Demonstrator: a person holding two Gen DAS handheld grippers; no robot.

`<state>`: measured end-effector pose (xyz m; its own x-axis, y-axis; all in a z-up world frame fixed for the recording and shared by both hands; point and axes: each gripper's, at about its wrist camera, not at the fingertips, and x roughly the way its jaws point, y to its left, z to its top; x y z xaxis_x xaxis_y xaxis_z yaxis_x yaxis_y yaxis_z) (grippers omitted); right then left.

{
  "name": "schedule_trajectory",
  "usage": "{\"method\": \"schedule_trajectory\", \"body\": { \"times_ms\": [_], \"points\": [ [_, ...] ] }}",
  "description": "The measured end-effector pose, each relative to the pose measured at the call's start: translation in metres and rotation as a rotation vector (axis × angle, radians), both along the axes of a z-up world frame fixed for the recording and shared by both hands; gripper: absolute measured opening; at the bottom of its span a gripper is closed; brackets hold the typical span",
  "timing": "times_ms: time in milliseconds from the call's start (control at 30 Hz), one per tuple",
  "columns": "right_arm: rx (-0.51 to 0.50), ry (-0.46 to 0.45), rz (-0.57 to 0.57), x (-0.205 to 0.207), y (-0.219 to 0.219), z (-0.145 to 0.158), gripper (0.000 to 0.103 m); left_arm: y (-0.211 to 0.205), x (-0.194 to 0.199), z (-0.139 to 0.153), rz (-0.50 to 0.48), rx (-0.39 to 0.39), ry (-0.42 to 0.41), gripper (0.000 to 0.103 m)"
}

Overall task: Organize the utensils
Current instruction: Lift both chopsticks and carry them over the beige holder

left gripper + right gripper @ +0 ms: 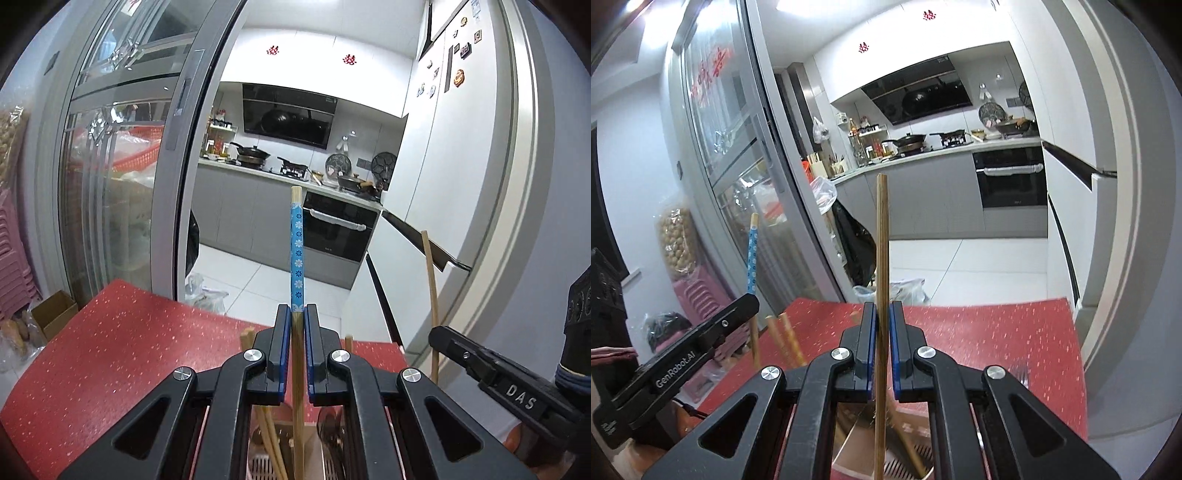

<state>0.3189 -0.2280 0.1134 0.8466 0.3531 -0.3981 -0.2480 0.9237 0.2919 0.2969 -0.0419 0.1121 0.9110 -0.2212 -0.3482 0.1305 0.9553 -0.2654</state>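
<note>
- Left wrist view: left gripper [297, 310], nearest the lens, clamped on a blue-flowered chopstick [296, 251]. The stick's long axis runs upright, decorated end above the jaws, bare shaft passing down between them towards a slotted utensil holder [264, 467] directly below, where other chopsticks already stand.
- Same view, right edge: right gripper [437, 334] close alongside, a plain wooden chopstick [430, 280] rising from it, also upright.
- Right wrist view: right gripper [882, 314] closed on the plain wooden chopstick [882, 236], axis vertical, lower end over the holder [901, 465] on the red speckled surface [997, 332].
- Same view, left: left gripper [750, 302] with the blue-flowered chopstick [752, 254], leaning slightly.
- Judgement: both sticks hang almost above the holder; neither hand is clearly nearer.
</note>
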Motion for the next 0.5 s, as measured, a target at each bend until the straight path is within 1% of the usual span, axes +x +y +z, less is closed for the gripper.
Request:
{"method": "schedule_trajectory", "body": {
  "times_ms": [133,233,300,500],
  "points": [
    [-0.019,-0.032,0.005,0.013,0.004,-0.010,0.007,-0.007,0.010,-0.007,0.021,-0.002,-0.027,0.032],
    [-0.050,-0.064,0.001,0.019,0.009,-0.021,0.007,-0.011,0.014,-0.015,0.054,0.015,-0.062,0.032],
    [-0.067,-0.074,0.000,0.021,0.011,-0.029,0.007,-0.013,0.016,-0.022,0.060,0.024,-0.073,0.032],
    [-0.097,-0.077,-0.006,0.022,0.016,-0.052,0.007,-0.018,0.016,-0.042,0.053,0.058,-0.069,0.032]
  ]
}}
